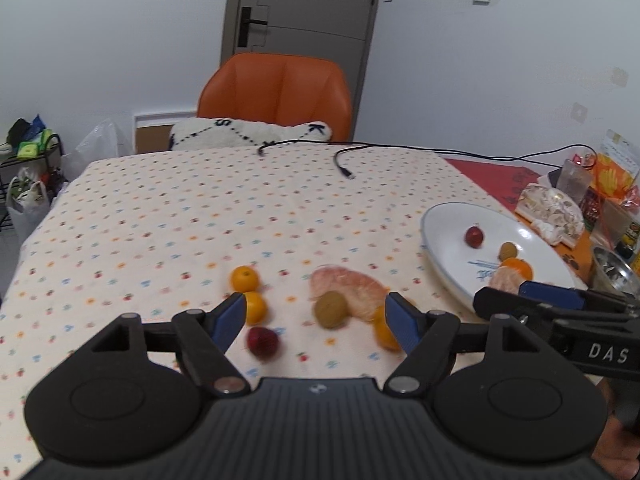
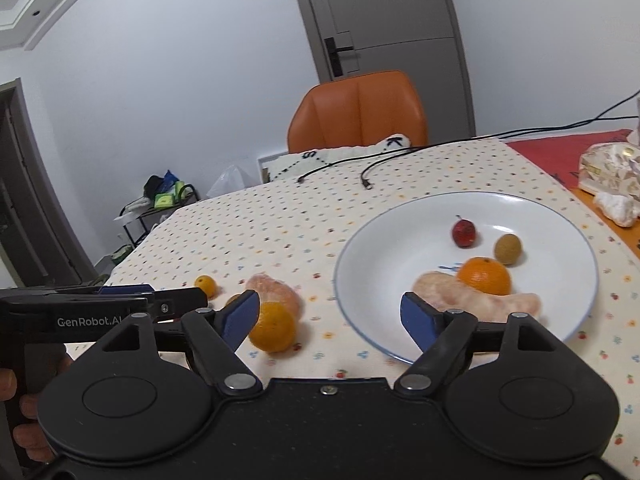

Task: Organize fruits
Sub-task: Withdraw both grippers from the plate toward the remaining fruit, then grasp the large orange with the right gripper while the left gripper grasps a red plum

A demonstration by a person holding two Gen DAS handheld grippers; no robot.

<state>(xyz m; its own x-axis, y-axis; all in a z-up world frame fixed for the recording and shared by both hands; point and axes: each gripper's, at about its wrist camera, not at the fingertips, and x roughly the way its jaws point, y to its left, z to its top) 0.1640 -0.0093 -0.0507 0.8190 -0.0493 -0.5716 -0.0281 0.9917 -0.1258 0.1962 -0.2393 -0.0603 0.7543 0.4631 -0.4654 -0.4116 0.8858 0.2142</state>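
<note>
Left gripper (image 1: 316, 316): black two-finger tool with blue pads, jaws spread wide, holding nothing, hovering low over the loose fruit.
Right gripper (image 2: 330, 316): same black and blue build, jaws wide apart, nothing between them, near the front rim of the plate.
Plate (image 2: 560, 216): large white round dish with thin blue rim, on the cloth at the right side of the table.
On the plate: small red round fruit with stem (image 2: 464, 233); brownish-green round fruit (image 2: 507, 249) just beside it; orange mandarin (image 2: 484, 276) touching a pale pink peeled citrus segment (image 2: 500, 300).
Loose on the cloth: two small orange mandarins, far one (image 1: 243, 279) and near one (image 1: 256, 307), touching or nearly so; dark red berry-like fruit (image 1: 262, 342) just in front of them; brownish-green round fruit (image 1: 330, 309) against a pink peeled citrus piece (image 1: 352, 284); third orange fruit (image 1: 382, 330) partly behind the left tool's right finger.
Table covering (image 1: 168, 216): cream cloth with small coloured dots.
Cables: black cable ends (image 1: 344, 168) lying on the far part of the cloth.
Behind the table: orange padded chair (image 1: 276, 92) with a white fluffy cushion (image 1: 248, 132) on it; grey door (image 1: 304, 4) in a white wall.
Far right: cluttered packets and wrapped snacks (image 1: 552, 208) beyond the plate.
Sharpness: left wrist view blurred around the loose fruit.
</note>
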